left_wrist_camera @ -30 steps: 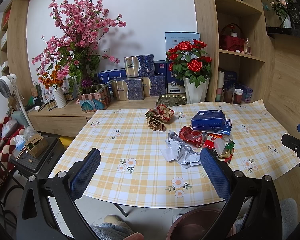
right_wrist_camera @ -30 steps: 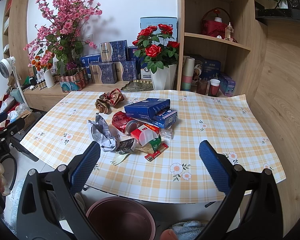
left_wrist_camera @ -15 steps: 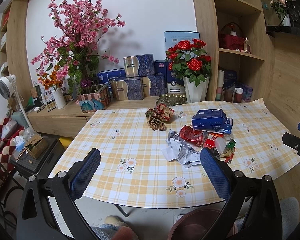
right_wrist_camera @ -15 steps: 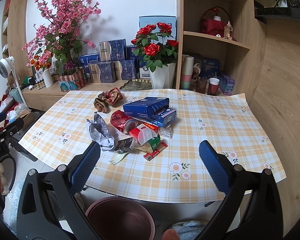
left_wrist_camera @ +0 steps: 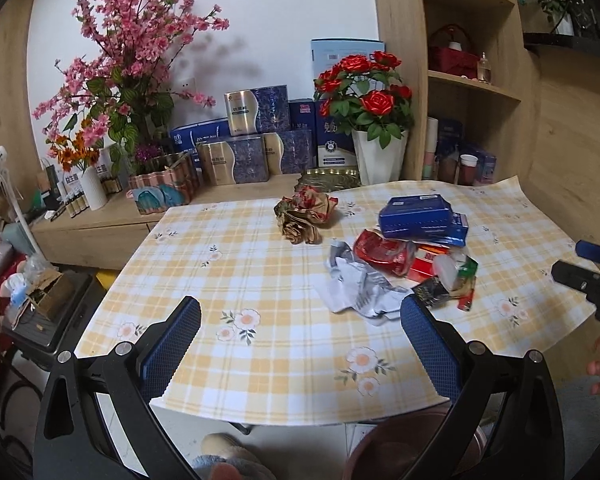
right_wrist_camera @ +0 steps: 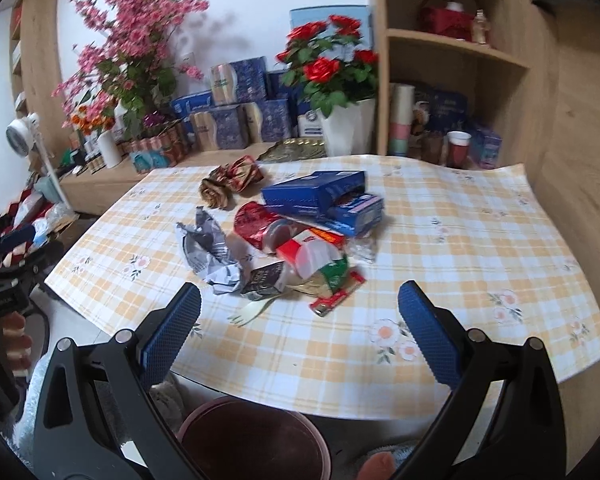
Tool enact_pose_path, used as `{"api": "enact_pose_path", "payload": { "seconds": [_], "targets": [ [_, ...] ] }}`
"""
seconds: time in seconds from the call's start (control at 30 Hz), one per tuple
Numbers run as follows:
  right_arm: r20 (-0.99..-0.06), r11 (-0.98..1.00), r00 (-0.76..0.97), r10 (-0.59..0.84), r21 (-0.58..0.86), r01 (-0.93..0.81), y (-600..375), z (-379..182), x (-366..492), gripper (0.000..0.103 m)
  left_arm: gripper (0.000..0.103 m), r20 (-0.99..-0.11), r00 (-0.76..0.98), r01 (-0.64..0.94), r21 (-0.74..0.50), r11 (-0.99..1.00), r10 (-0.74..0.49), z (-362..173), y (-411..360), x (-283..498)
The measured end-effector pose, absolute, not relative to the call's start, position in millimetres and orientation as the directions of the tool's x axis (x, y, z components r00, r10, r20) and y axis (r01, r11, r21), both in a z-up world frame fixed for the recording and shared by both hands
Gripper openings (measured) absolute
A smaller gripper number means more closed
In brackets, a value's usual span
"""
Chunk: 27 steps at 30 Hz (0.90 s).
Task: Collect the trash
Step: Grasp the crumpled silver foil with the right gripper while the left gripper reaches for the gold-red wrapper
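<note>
Right wrist view: trash pile [right_wrist_camera: 296, 236] sits mid-desk [right_wrist_camera: 480, 248], straight ahead and slightly left of the right tool [right_wrist_camera: 299, 316], spread wide, empty. Left tool [left_wrist_camera: 300, 330], also wide, has the pile off to its right; right tool is nearer. Bin [right_wrist_camera: 252, 440] lies below the desk edge.

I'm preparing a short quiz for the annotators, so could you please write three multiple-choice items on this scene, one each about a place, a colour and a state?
1. Where is the bin?
A) on the table
B) on the floor below the table's near edge
C) on the shelf

2. What colour are the stacked boxes?
A) blue
B) green
C) white

3. How is the right hand-held gripper?
A) shut on the fork
B) open, holding nothing
C) shut on the crumpled paper

Answers: B, the bin shows under the tablecloth edge; A, both boxes are blue; B, its fingers stand wide apart with only tablecloth between them.
</note>
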State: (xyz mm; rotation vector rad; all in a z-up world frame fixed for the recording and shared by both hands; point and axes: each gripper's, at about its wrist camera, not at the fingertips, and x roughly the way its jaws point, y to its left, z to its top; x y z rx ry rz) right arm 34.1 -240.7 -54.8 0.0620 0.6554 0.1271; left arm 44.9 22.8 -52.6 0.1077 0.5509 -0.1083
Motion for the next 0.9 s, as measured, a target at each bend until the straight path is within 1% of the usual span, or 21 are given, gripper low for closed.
{"api": "enact_pose_path", "payload": {
  "seconds": [0.13,0.23,0.33,0.47,0.53,0.7,0.77,0.8,0.83,0.87,0.9],
  "targets": [
    [-0.648,0.983,0.742,0.174,0.075,-0.165,-215.4,-69.8,67.9,0.097,0.098,-0.533,0.845,0.092,0.055,0.994,-0.049,-56.3,44.1,65.5],
    [-0.655,0.975,0.734,0.180,0.019,-0.222,-187.5,-81.7,96.0,0.097,0.098,-0.546,0.837,0.056,0.030,0.998,-0.031,-60.2,63.4,79.3],
    [-0.666,0.959,0.715,0.214,0.007,-0.282,-157.7,-97.2,125.7,0.097,0.098,-0.568,0.823,0.019,0.001,1.000,-0.015,-65.8,78.5,91.5],
    [-0.689,0.946,0.671,0.275,0.068,-0.317,-126.3,-119.1,169.7,0.097,0.098,-0.599,0.801,-0.047,-0.059,0.997,0.003,-77.4,101.1,104.7],
    [-0.707,0.943,0.641,0.300,0.120,-0.309,-115.1,-132.6,192.5,0.097,0.098,-0.595,0.804,-0.075,-0.096,0.993,0.004,-81.4,112.1,108.0],
    [-0.749,0.941,0.573,0.332,0.217,-0.260,-96.6,-159.7,227.1,0.097,0.098,-0.621,0.784,-0.096,-0.087,0.992,0.021,-93.2,121.3,117.8],
    [-0.762,0.941,0.555,0.333,0.234,-0.243,-91.8,-166.4,233.1,0.097,0.098,-0.629,0.777,-0.098,-0.092,0.991,0.019,-97.4,121.9,120.0],
    [-0.768,0.940,0.544,0.338,0.244,-0.240,-90.0,-169.7,235.5,0.095,0.098,-0.634,0.773,-0.100,-0.096,0.990,0.016,-99.2,122.8,121.4],
    [-0.775,0.940,0.533,0.338,0.248,-0.235,-88.3,-173.4,237.8,0.088,0.098,-0.642,0.767,-0.100,-0.107,0.989,0.008,-101.3,124.2,123.3],
    [-0.788,0.942,0.519,0.331,0.248,-0.225,-88.0,-177.0,239.7,0.074,0.098,-0.646,0.763,-0.097,-0.115,0.989,0.000,-103.1,125.2,125.1],
    [-0.797,0.943,0.506,0.331,0.255,-0.214,-89.5,-179.6,240.6,0.067,0.098,-0.650,0.760,-0.094,-0.123,0.988,-0.008,-104.3,125.9,126.4]
  ]
}}
